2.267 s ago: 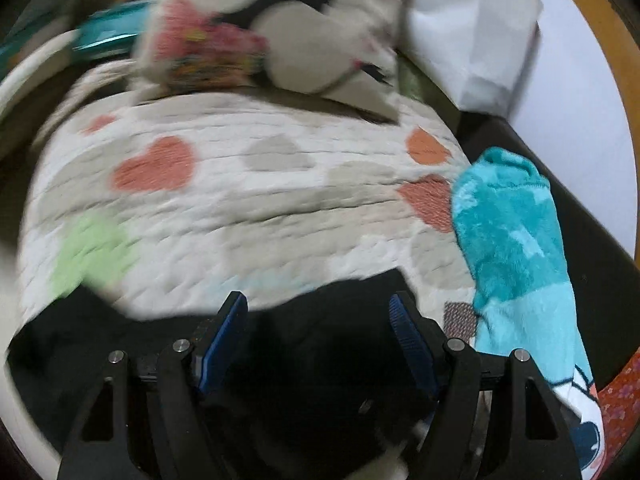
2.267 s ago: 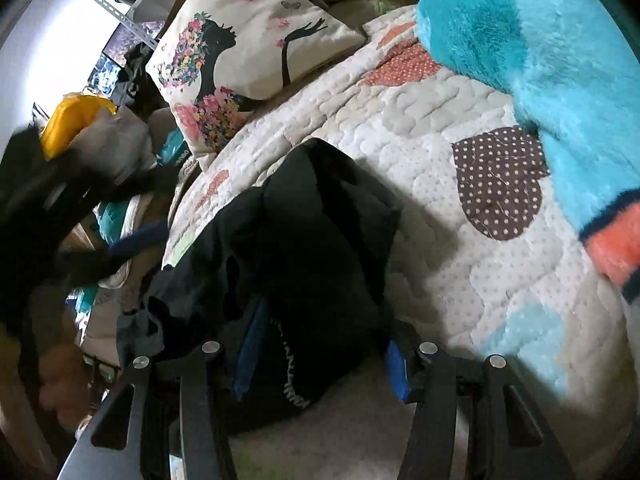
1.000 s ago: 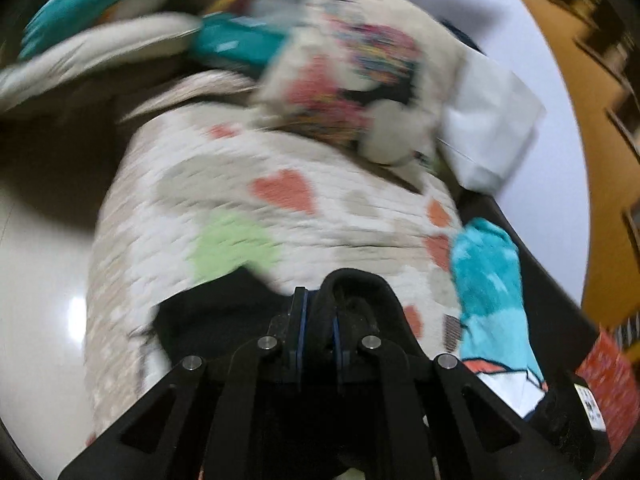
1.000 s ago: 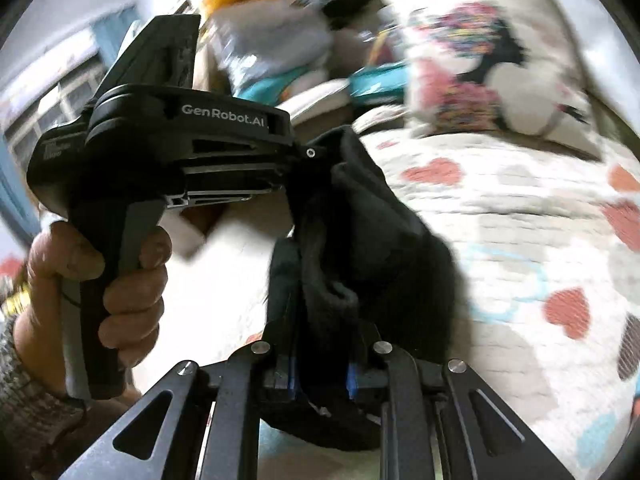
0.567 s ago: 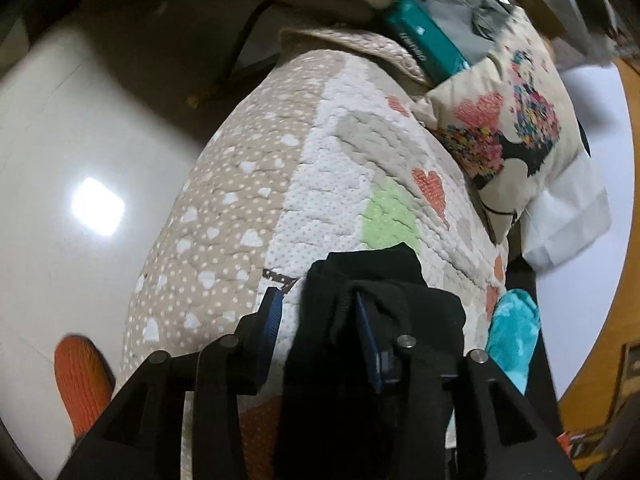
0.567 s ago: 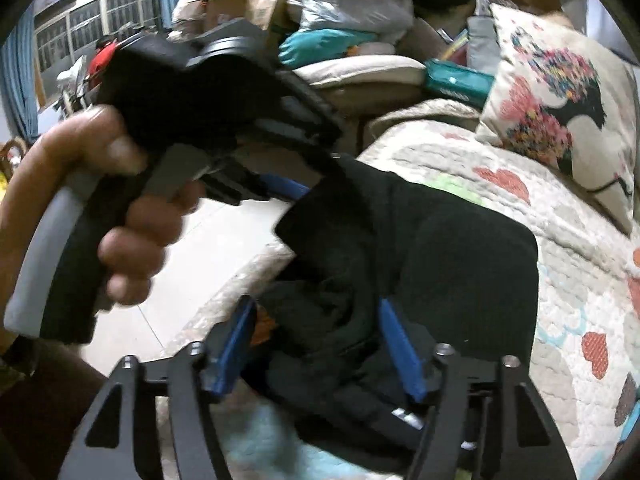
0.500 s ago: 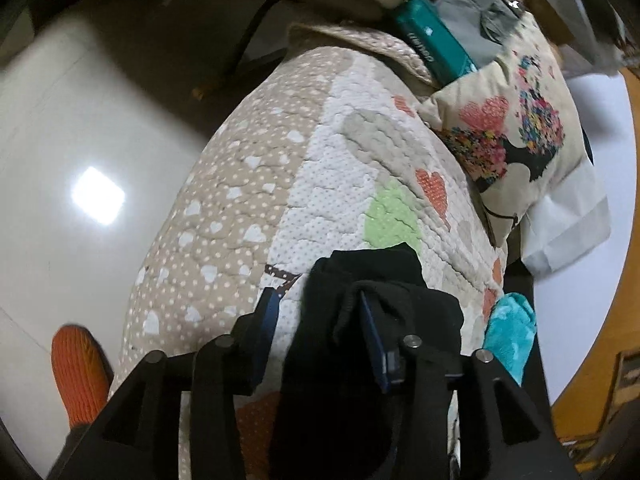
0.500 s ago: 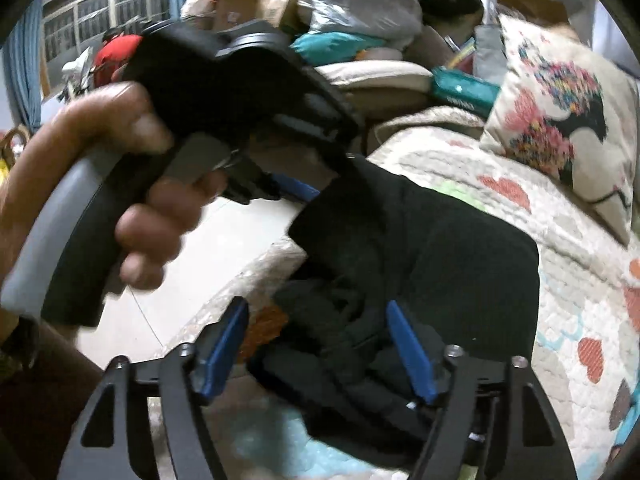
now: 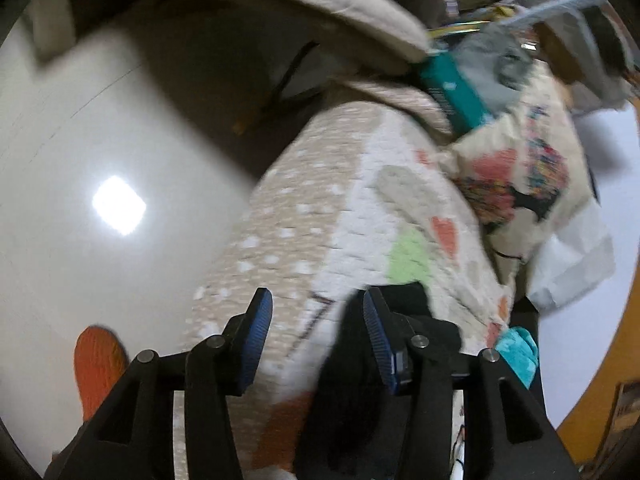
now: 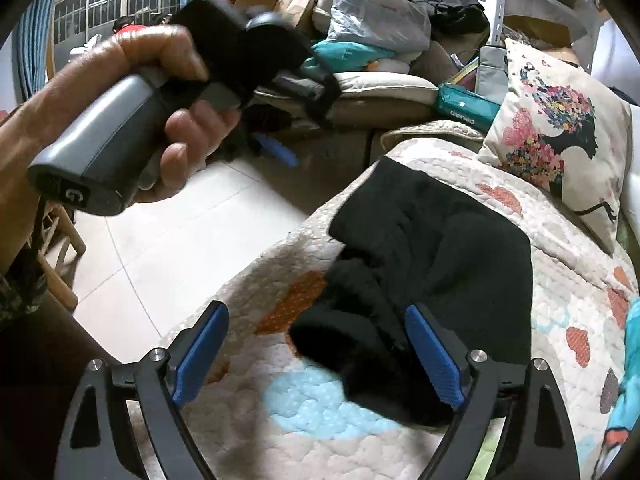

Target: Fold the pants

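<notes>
My right gripper [image 10: 316, 354]: jaws opening, spread wide; the near end of the pants lies between the pads, not pinched.
My left gripper [image 9: 316, 336]: jaws opening, apart; only quilt shows between them, black cloth just behind the right pad.
My left hand [image 10: 132, 120]: holds its tool up over the floor, clear of the bed.
Pants [image 10: 432, 264]: black, folded into 1 thick bundle, near end lumpy, lying on the quilt close to its floor-side edge.
Quilt [image 10: 400, 444]: heart patches, drops off left to bare tile floor [image 10: 176, 248].
Open room: quilt to the right of the pants.
Far: pillow [image 10: 560, 136] beyond the pants.
</notes>
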Available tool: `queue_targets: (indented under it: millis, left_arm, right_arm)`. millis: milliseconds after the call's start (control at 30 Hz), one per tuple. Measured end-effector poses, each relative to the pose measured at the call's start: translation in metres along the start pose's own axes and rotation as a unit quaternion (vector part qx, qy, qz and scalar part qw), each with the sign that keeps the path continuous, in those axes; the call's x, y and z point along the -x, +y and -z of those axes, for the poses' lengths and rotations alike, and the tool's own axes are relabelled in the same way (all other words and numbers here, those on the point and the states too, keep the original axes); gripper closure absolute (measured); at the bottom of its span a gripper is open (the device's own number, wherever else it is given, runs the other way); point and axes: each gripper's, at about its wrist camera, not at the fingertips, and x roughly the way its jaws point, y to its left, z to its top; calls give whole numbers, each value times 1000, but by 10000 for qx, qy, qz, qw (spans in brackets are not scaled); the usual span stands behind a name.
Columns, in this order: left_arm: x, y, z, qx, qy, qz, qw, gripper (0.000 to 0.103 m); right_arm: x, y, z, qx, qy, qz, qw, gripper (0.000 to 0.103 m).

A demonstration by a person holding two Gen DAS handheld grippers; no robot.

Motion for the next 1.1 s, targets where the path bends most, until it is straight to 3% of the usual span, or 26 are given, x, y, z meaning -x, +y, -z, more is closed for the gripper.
queue_targets:
  millis: [100,233,400,567,667,833,900,1000,1100]
  left_arm:
    - [-2,-17,12,-342,-23,120,9993,56]
    - [-26,-33,35,-744,434,-23,9963,56]
    - [-47,-38,49,-1154,736,-710,9880,55]
    - [-52,-28,50,-1132,753,-911,9865,43]
    - [-44,-22,47,-879,657,-660,9918,43]
    - [-14,-17,46,-764,-67,-535,9956,44]
    - [-5,-14,51,-619,-222,-322,9973,44]
    - [0,-8,64,-167,-276,271,9991,43]
    - [-9,-9,75,33,-103,576,9983,43]
  right_arm:
    - [1,15,1,156,77,-155,9997,10]
    - [7,22,5,175,247,-377,9988,10]
    - [27,0,19,33,270,-142,9995,10]
    - [44,-33,42,-392,398,171,9983,10]
    - [53,-56,51,-797,415,339,9954,10]
    - [68,-93,55,-1397,279,624,9878,10]
    - [73,-102,54,-1489,182,718,9861,10]
    - [78,-114,56,-1688,85,727,9829,10]
    - [78,-126,57,-1890,79,708,9794,10]
